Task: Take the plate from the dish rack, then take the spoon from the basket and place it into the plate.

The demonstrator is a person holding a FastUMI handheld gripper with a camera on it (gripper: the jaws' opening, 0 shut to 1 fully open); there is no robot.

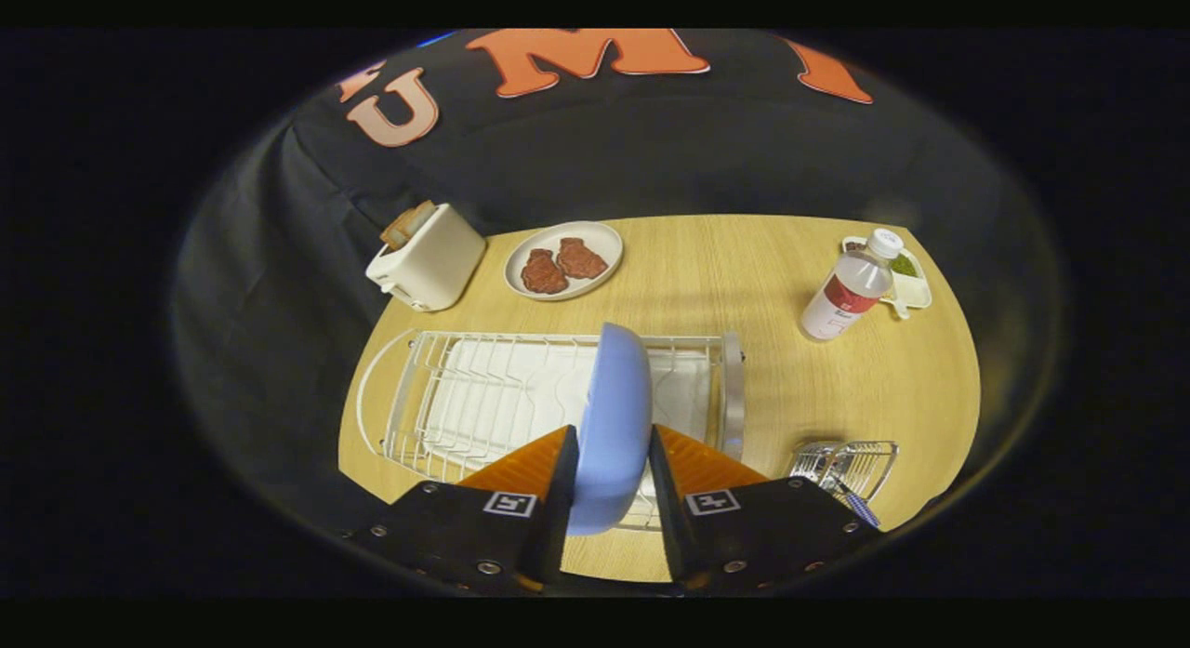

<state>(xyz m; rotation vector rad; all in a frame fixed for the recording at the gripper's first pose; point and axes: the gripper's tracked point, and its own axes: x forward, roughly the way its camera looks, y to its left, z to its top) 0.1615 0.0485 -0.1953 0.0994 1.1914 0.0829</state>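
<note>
Standing on edge in the dish rack [483, 397], one blue plate [609, 425] sits between the two fingers of the tongs [609, 485], which close on its rim from both sides. One wire basket [841, 467] near the surface's [744, 267] right front corner holds a blue-handled spoon [860, 509]. Along the far edge stand one toaster [428, 257] with bread, one plate of two meat pieces [562, 260], one bottle [848, 290], and one small tray [911, 276].

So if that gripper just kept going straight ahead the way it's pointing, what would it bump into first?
The gripper already has the blue plate between its fingers, standing on edge in the dish rack. Pushing on, it would probably drive the plate into the rack's wires, though depth is hard to judge.
</note>
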